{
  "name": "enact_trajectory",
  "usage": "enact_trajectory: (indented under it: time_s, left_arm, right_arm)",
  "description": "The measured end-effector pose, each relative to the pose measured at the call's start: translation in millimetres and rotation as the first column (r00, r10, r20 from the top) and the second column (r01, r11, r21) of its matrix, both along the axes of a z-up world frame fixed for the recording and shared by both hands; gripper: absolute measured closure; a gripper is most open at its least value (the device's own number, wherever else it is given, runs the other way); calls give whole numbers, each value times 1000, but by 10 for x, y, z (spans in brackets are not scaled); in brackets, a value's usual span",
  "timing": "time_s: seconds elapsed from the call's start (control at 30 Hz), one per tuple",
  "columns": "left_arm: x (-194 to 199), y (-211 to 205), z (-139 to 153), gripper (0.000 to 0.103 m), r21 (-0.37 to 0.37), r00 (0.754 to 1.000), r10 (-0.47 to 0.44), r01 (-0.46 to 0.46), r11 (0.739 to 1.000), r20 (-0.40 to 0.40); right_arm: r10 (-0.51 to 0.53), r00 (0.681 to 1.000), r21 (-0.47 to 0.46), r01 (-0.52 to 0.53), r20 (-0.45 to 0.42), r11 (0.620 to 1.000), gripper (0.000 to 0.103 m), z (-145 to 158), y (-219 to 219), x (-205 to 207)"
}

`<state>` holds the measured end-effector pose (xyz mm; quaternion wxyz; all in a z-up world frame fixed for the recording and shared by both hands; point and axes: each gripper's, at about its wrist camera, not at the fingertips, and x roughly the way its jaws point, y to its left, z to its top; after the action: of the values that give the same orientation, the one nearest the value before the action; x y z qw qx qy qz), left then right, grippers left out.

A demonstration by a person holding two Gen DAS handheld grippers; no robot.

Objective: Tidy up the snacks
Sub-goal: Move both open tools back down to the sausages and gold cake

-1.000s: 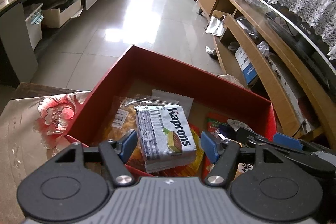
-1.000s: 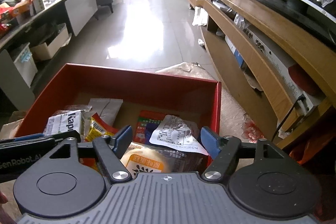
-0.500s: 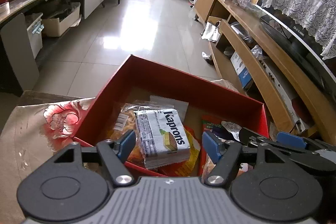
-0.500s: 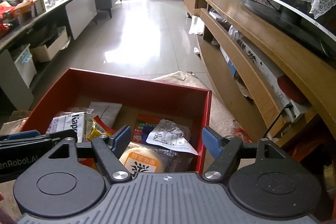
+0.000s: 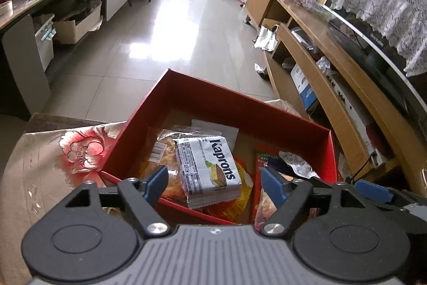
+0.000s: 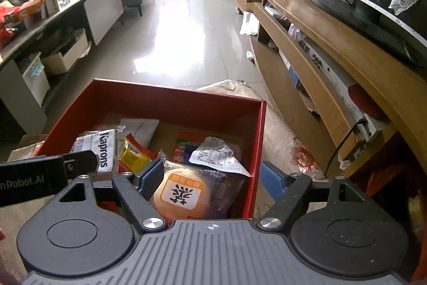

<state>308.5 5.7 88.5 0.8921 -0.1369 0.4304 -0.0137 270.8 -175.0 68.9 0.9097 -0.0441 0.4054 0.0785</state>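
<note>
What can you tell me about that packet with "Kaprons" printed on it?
The Kaprons packet is a flat, rectangular, crinkly silver-white wrapper with dark lettering and a wafer picture. It looks sealed and lies slightly tilted on top of other snack bags, toward the left side of the red box. The open left gripper hovers near it without touching. The right wrist view shows it partly hidden.

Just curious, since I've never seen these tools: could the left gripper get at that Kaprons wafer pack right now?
Probably yes. The left gripper is open, and the Kaprons wafer pack lies on top of the other snacks in the red box, uncovered.
</note>
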Motion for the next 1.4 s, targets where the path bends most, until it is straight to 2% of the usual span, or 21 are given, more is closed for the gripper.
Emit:
enact_trajectory:
  time_s: [0.17,0.4,0.67,0.87,1.03,1.23,1.37,1.4]
  left_arm:
    - [4,11,-51,19,-15,1000,-4,4,1000,-20]
    - [-88,67,21,19,-30,1000,0,0,1000,-10]
    - [-473,267,-58,19,13,995,-47,49,999,-92]
    - [-727,414,-268,19,61,984,-69,80,995,-167]
    - [-715,483,-562,19,33,965,-75,86,996,-253]
    - [-625,414,-687,18,27,957,-103,115,993,-272]
    - [-535,365,-802,18,58,951,-81,103,993,-298]
    - [-522,358,-819,15,55,951,-87,108,993,-298]
  right_arm:
    - [-11,1000,-15,11,-14,1000,17,-23,-36,-36]
    - [-7,1000,-16,6,-8,1000,16,-2,-27,-103]
    - [48,999,-51,-49,-14,997,16,59,63,-391]
    - [106,989,-32,-110,-101,993,16,-38,189,-665]
    - [145,978,-68,-157,-152,985,16,-151,358,-855]
    - [165,969,-56,-178,-184,982,16,-206,436,-924]
    - [169,966,-49,-182,-196,982,16,-240,447,-918]
    - [171,965,-48,-184,-200,982,16,-247,445,-919]
